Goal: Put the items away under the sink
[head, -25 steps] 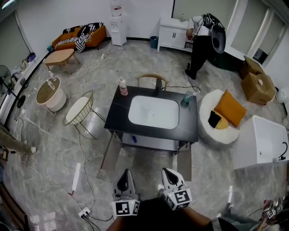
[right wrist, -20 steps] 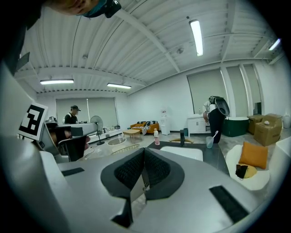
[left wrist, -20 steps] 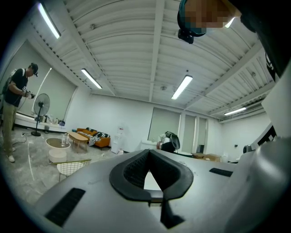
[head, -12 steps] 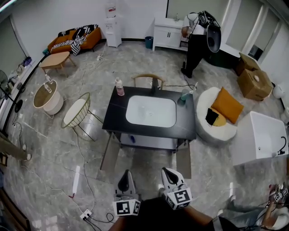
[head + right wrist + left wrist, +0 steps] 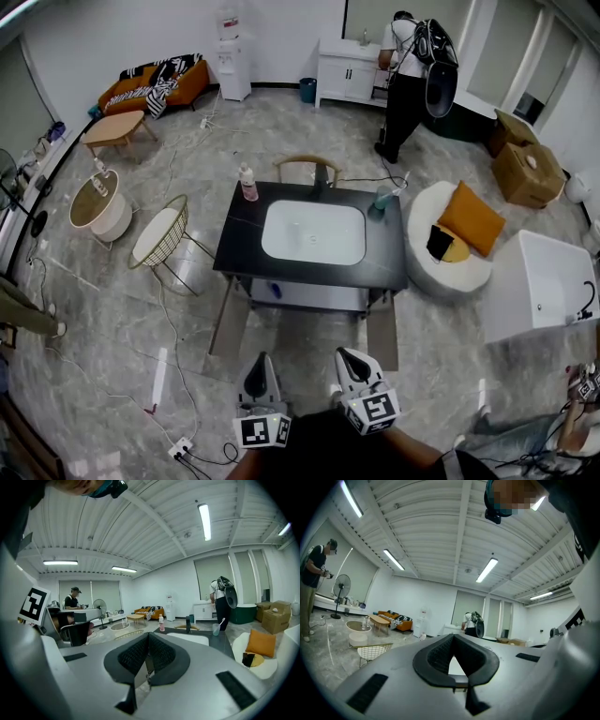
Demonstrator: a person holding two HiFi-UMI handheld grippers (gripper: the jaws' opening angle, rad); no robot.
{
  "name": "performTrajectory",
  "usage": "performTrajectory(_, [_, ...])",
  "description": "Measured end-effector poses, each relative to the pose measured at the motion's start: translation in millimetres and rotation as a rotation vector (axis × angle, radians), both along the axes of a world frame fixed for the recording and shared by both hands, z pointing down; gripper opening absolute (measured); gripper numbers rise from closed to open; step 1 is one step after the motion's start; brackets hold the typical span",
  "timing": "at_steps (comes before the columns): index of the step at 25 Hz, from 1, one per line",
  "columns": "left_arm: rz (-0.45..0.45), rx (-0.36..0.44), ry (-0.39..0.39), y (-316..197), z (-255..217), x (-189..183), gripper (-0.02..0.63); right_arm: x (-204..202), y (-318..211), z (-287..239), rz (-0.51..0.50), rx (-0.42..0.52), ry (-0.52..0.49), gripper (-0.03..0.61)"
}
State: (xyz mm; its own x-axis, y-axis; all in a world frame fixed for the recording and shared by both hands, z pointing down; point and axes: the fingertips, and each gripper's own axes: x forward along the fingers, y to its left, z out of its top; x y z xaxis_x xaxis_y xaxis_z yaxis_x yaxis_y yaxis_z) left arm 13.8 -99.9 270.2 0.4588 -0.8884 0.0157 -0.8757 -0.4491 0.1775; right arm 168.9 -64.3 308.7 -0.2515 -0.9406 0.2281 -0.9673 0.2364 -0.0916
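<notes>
Marble-floored room, standing well short of sink counter [image 5: 384, 258] carrying bottle [image 5: 248, 183] and cup [image 5: 379, 200], holding left gripper [image 5: 262, 367] and right gripper [image 5: 351, 362] clenched empty, probably risking tipping that bottle reaching in closed.

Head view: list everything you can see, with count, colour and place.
sink counter: one, black with white basin, centre
bottle: one, pink, counter's back left corner
cup: one, teal, counter's back right
chair: one, wooden, behind the counter
sofa: one, orange, far left
cabinet: one, white, far wall
person: one, dark trousers, at the cabinet
cardboard boxes: two, brown, right
cushion: one, orange, right of the counter
left gripper: one, black jaws together, empty, bottom
right gripper: one, black jaws together, empty, bottom
</notes>
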Motion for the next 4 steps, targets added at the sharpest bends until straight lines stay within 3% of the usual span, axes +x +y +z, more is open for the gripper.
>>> performTrajectory(4, [-0.008,0.001,0.0,4.1,-1.3,-2.3,0.012,-2.3,3.6,-3.3,-0.006,0.002,-0.001,0.011])
